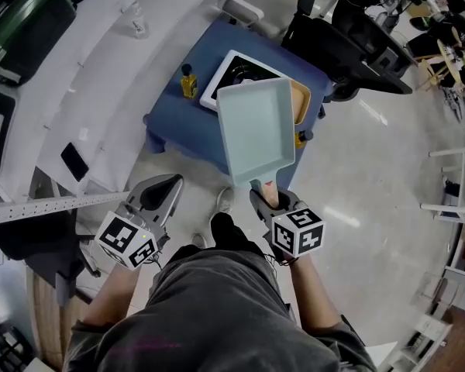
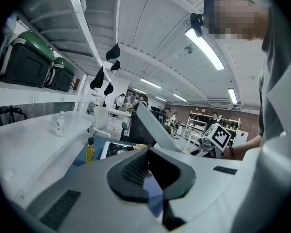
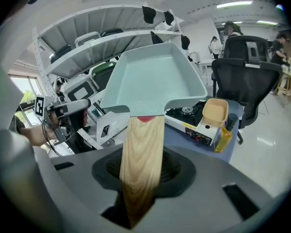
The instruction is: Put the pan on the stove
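Note:
A pale teal rectangular pan hangs in the air over the near edge of a blue table. My right gripper is shut on its wooden handle, and the pan body tilts up ahead of the jaws. A white portable gas stove stands on the table behind the pan, partly hidden by it; its burner shows in the right gripper view. My left gripper stays low at the left, away from the table, shut and holding nothing.
On the table a yellow oil bottle stands left of the stove, and a tan container sits at its right end with a second bottle. White shelving runs along the left. A black office chair stands behind the table.

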Demonstrator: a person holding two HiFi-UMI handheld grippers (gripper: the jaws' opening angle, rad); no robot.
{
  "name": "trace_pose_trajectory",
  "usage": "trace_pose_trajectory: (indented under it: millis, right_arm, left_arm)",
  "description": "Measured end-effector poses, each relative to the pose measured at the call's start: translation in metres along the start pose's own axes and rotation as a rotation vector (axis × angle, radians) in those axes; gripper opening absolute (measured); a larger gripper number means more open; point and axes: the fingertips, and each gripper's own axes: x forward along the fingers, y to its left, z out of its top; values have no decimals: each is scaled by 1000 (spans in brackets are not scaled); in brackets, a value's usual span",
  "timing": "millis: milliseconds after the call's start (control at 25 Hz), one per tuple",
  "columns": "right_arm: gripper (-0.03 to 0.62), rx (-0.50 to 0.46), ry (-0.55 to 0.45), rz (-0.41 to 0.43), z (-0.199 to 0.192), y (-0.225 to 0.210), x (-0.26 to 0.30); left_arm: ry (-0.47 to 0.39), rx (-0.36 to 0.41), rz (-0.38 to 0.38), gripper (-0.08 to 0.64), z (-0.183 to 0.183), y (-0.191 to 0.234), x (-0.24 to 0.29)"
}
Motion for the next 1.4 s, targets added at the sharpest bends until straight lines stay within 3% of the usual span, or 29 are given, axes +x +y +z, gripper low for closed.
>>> trace_pose_trajectory:
  millis: [440, 840, 1400]
  right_arm:
    - [112, -5, 76, 35, 47, -77, 43]
    - [112, 19, 127, 34, 60, -102, 95]
    - [112, 86, 201, -114, 55, -140, 169]
  left_arm:
    - [35, -16, 56, 2, 27, 28, 91]
    - [78, -36, 75, 2, 24, 53, 119]
    - [167, -66, -48, 2, 8, 103, 152]
